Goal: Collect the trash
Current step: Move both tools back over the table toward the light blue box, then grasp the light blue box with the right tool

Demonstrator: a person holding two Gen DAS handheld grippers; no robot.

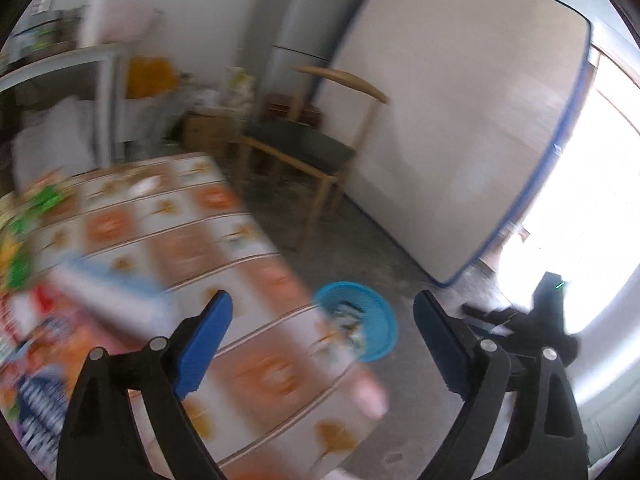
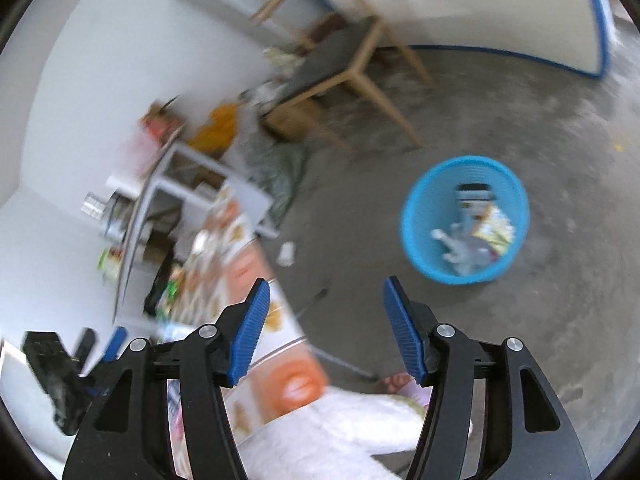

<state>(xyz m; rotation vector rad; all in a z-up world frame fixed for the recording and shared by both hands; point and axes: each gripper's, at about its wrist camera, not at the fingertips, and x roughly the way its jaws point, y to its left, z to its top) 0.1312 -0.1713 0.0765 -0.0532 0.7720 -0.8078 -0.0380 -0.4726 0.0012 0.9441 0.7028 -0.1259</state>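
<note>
A blue round bin stands on the concrete floor and holds several pieces of trash; it also shows in the left wrist view beside the table's corner. My left gripper is open and empty above the patterned table. Blurred snack packets and a white-blue packet lie on the table's left part. My right gripper is open and empty, high over the floor, left of the bin. The other gripper appears at the right of the left wrist view.
A wooden chair with a dark seat stands beyond the table. A large white board leans on the wall. A grey shelf with clutter stands by the wall. A small white scrap lies on the floor.
</note>
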